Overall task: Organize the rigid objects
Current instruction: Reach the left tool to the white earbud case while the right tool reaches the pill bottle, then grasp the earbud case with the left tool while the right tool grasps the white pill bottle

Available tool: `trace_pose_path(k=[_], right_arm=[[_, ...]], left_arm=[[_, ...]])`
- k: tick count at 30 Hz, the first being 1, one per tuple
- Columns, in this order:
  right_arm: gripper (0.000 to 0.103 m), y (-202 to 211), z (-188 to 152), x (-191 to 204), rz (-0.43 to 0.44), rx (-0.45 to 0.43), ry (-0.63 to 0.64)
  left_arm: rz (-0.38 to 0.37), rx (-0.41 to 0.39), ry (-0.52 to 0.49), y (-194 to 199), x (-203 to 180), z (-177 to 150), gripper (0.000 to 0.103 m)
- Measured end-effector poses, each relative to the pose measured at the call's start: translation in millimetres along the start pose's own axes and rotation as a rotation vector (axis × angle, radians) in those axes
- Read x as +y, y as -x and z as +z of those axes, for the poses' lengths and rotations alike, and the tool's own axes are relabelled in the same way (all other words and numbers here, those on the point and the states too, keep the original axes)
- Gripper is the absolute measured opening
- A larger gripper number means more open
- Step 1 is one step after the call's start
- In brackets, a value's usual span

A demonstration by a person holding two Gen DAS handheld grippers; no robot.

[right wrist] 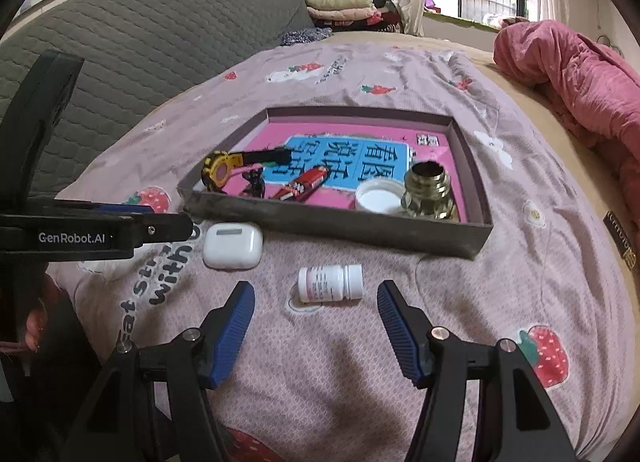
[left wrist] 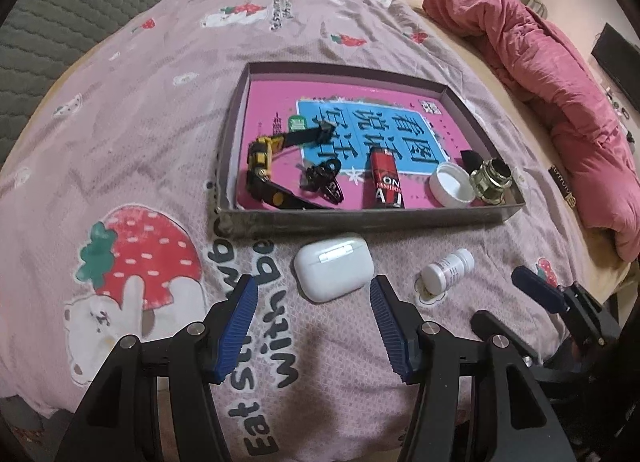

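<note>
A white earbud case (left wrist: 334, 266) (right wrist: 233, 245) lies on the bed sheet in front of the shallow grey box (left wrist: 360, 219) (right wrist: 340, 228). My left gripper (left wrist: 314, 298) is open just short of the case. A small white pill bottle (left wrist: 447, 271) (right wrist: 330, 283) lies on its side beside it. My right gripper (right wrist: 316, 302) is open with the bottle between its fingertips' line. Inside the box lie a yellow watch (left wrist: 264, 158) (right wrist: 220, 171), a black clip (left wrist: 320, 178), a red battery (left wrist: 385, 179) (right wrist: 301, 184), a white lid (left wrist: 452, 184) (right wrist: 378, 194) and a glass jar (left wrist: 490, 180) (right wrist: 427, 190).
A pink book (left wrist: 340, 126) lines the box floor. A rumpled red quilt (left wrist: 560, 82) (right wrist: 580, 74) lies at the right. A grey padded headboard (right wrist: 160, 46) stands at the left, with folded clothes (right wrist: 344, 6) behind. The sheet drops off at the bed's near edge.
</note>
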State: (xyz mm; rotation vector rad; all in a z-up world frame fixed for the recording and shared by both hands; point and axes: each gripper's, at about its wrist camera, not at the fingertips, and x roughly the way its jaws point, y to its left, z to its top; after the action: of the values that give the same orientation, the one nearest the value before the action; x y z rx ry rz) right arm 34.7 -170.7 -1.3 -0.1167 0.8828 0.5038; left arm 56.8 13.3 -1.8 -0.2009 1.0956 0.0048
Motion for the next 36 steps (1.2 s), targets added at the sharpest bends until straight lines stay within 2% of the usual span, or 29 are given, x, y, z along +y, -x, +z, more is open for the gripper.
trace_pose_path(k=[6,16,22,31,36], right_arm=[[0.063,-11.2,-7.6,-0.2,-0.010,0.025,0.002],[0.063,-26.0,-6.8,-4.3,-0.016,0.034,-0.016],[0.063,-34.5,-4.7,-10.0,-0.030,0.035,-0.039],[0.064,-48.1,-0.9,-11.7,-0.042,0.035,-0.054],[0.064,-58.2,-0.6,-9.1,-0.049,0.043,-0.048]], left_arm=[[-0.006,0.033,0.017,-19.8,-8.5,0.6,0.060],[0.060,0.085,0.024,-56.0,-20.4,7.0,0.060],[0.069,0.091,0.050,-68.0,-21.2,11.0,0.063],[0.081,0.100,0.140,-81.3,-18.4,22.8,0.064],[0.130,0.110,0.173,-89.3,-22.2,31.0,0.064]])
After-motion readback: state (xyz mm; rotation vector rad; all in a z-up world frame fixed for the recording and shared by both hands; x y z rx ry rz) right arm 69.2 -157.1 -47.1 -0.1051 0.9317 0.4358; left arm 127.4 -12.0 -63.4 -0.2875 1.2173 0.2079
